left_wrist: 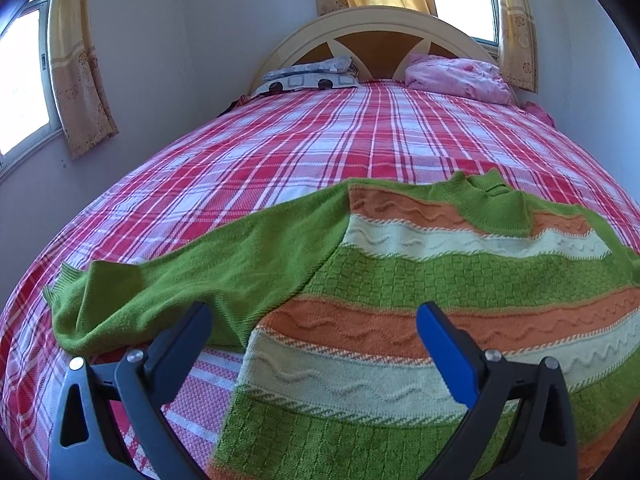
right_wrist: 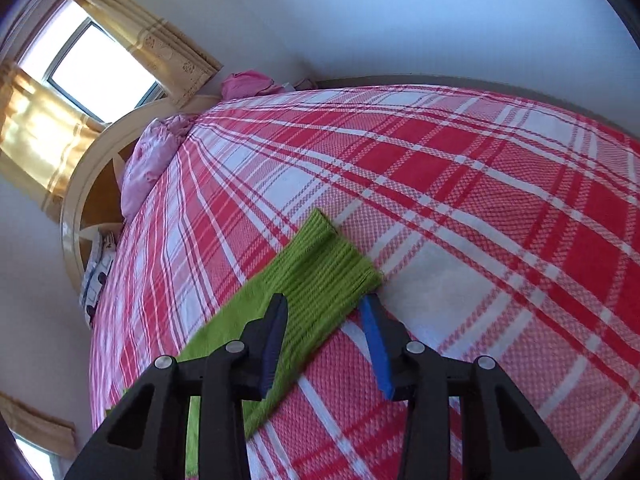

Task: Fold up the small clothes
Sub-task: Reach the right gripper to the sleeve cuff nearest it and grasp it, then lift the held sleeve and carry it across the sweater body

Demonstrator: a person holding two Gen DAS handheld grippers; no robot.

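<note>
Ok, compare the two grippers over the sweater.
The left gripper is wide open above the sweater body's side edge; the right gripper is open more narrowly, straddling the ribbed cuff. Left faces the headboard; right is tilted. Neither holds fabric.

Plaid-covered bed (left_wrist: 280, 152) carries striped sweater (left_wrist: 400, 280), patterned pillow (left_wrist: 308, 78), pink bedding (left_wrist: 456, 76).

Bedspread (left_wrist: 280, 148) open; pillows (left_wrist: 456, 76) seemingly far

left gripper (left_wrist: 314, 320): jaws spread wide, holding nothing
right gripper (right_wrist: 324, 312): jaws apart, tilted, holding nothing
</note>
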